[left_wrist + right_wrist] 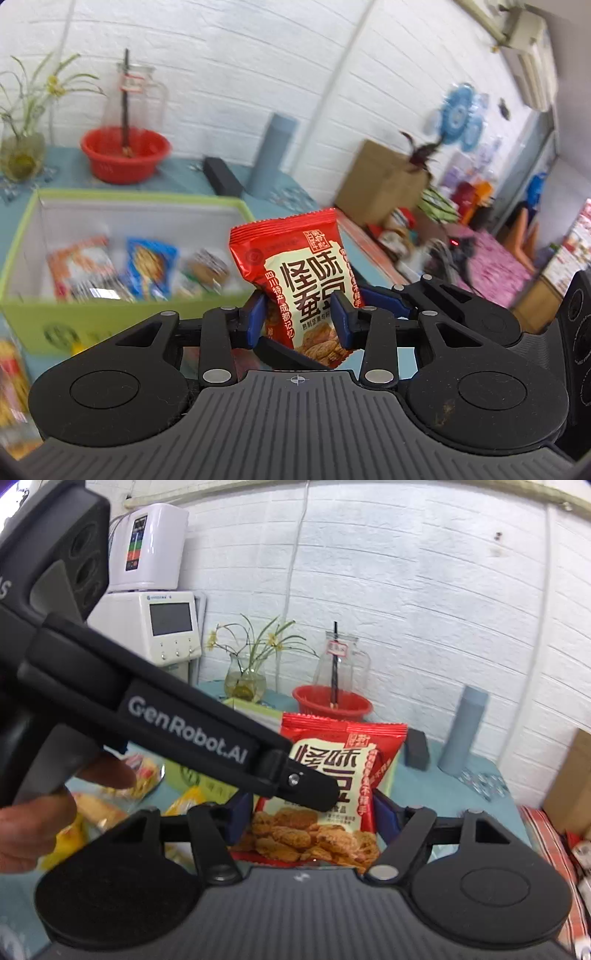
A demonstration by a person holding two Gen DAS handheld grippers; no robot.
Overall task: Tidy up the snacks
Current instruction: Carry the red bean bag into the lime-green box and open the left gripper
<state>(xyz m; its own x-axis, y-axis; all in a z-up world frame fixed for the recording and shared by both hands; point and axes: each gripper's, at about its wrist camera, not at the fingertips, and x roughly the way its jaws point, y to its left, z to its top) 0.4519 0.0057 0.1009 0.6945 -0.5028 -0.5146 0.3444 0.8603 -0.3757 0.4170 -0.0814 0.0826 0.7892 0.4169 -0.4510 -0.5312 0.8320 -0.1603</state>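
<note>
The left gripper [299, 317] is clamped on the red foil snack packet [306, 280], holding it upright just beside the green-rimmed white box [22, 240]. The right gripper [306, 812] stands apart around the packet's lower half, beneath the left gripper's body.

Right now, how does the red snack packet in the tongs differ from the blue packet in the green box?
The red packet stands upright, pinched in the left tongs; the blue packet sits inside the green box. The red packet is sharp, with readable print; the blue packet is blurred. Both are small snack bags.
</note>
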